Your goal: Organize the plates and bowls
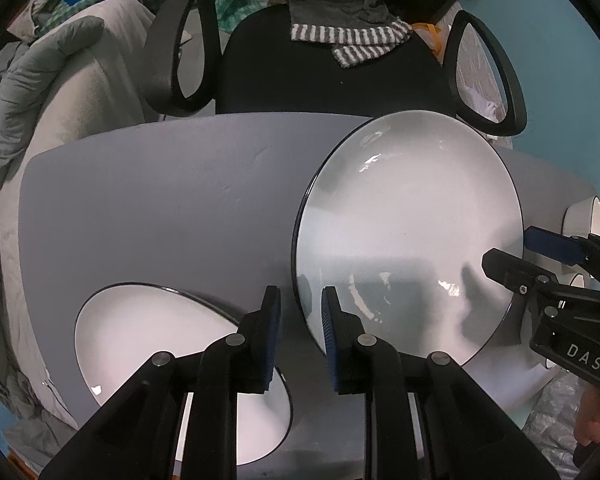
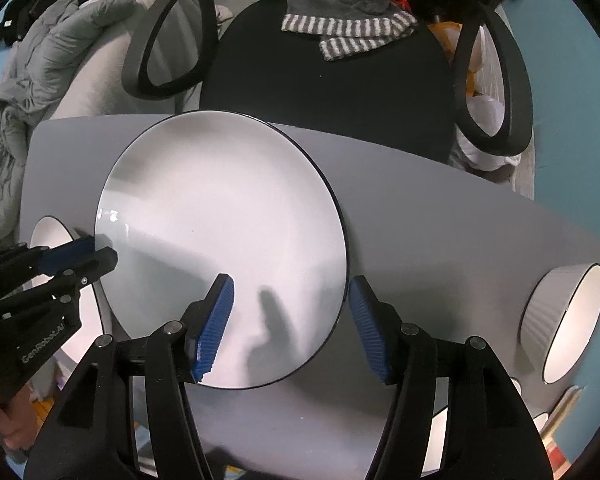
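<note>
Big plate: white, round, thin dark rim, flat on grey surface. Left tongs nip its edge, pads narrow. Right tongs wide, straddling rim, not pressing. Left view only: second plate. Right view only: ribbed bowl.
</note>
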### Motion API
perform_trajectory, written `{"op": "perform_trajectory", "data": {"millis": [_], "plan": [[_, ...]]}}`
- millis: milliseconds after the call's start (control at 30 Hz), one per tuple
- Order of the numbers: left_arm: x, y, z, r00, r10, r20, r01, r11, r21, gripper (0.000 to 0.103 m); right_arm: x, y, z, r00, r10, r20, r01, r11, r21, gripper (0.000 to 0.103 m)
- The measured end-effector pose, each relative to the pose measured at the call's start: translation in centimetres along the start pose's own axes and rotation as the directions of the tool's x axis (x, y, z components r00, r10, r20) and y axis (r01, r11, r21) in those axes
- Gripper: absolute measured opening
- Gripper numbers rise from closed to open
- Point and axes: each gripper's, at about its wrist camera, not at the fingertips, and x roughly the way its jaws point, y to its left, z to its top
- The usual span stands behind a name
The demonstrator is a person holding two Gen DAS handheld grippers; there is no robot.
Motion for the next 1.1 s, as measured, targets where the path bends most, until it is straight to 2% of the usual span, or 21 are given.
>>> {"op": "perform_trajectory", "data": {"millis": [67,133,300,367,433,600,700,1100], "plan": [[-0.3,0.1,-0.4,1.0,0.009,0.01,-0.009,1.0,-0.003,0.021,-0.2,0.2,-0.3,1.0,-0.009,0.008,0.009,1.0,-0.003,0.061],[-0.6,0.2,-0.8,1.0,0.018,0.02,-0.018,1.0,-0.002,0.029,-0.4,0.4,-0.6,1.0,-0.017,0.016,0.018,1.0,-0.009,0.061],[-1.5,0.3,-1.9,0.998,0.028,0.05,-0.028,1.0,0.001,0.031,-0.9,0.9,-1.3,0.999,-0.037,0.034,0.038,0.999,-0.024,0.061],[-2.0,0.4,-2.5,0.998,0.034,0.061,-0.034,0.999,-0.003,0.032,-1.0,1.0,-1.6,0.998,-0.044,0.037,0.045,0.998,-0.031,0.064],[-2.3,0.4,-2.8,0.997,0.041,0.072,-0.041,0.999,-0.005,0.041,-1.2,1.1,-1.9,0.998,-0.051,0.042,0.053,0.998,-0.035,0.066],[-3.4,0.5,-4.1,0.993,0.057,0.102,-0.057,0.998,0.0,0.042,-1.9,1.3,-2.8,0.997,-0.056,0.059,0.058,0.997,-0.045,0.066],[-4.0,0.7,-5.0,0.992,0.057,0.113,-0.057,0.998,-0.003,0.05,-2.3,1.4,-3.4,0.996,-0.059,0.063,0.062,0.997,-0.047,0.066],[-5.4,0.4,-7.7,0.988,0.057,0.142,-0.057,0.998,-0.005,0.055,-4.3,2.6,-5.8,0.992,-0.064,0.111,0.071,0.995,-0.065,0.066]]}}
